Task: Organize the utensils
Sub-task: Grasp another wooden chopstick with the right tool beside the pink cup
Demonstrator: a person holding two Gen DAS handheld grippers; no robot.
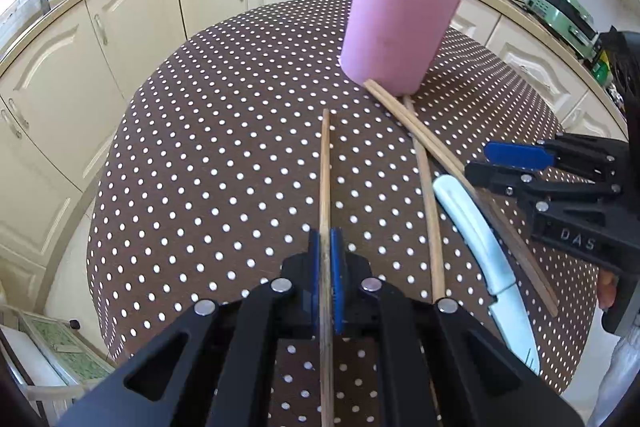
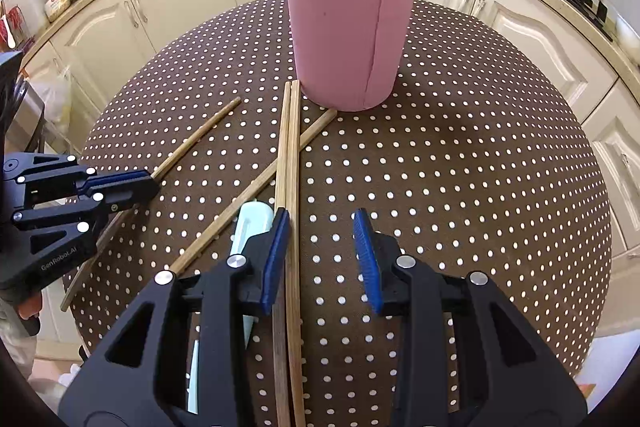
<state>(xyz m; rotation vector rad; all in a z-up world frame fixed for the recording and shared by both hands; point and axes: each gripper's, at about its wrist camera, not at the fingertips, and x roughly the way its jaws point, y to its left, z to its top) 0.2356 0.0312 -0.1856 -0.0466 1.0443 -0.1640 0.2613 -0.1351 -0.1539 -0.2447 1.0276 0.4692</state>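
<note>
Chopstick, single, light wood point(image 1: 326, 187): clamped between the blue pads of the left gripper point(image 1: 326, 279) at lower centre of the left wrist view, jaws fully closed on it, far end pointing toward the upper centre of the frame. In the right wrist view this same gripper point(image 2: 150, 183) sits at the left edge.

Round table with brown white-dotted cloth point(image 2: 480, 167) fills the middle of both views.

Centre of right wrist view: two long wooden chopsticks lying side by side point(image 2: 294, 147), far ends just beside the base of the tall pink cylindrical utensil holder point(image 2: 340, 27) at upper centre. A fourth wooden chopstick point(image 2: 256, 187) lies diagonally, crossing the pair. Pale mint-handled knife point(image 2: 250, 223) lies just left of the pair, partly hidden by the gripper.

Right gripper point(image 2: 322, 251), lower centre: jaws partly open, straddling the pair; left pad next to them, right pad well clear. No grip.

Holder contains upright chopsticks and metal utensils.
</note>
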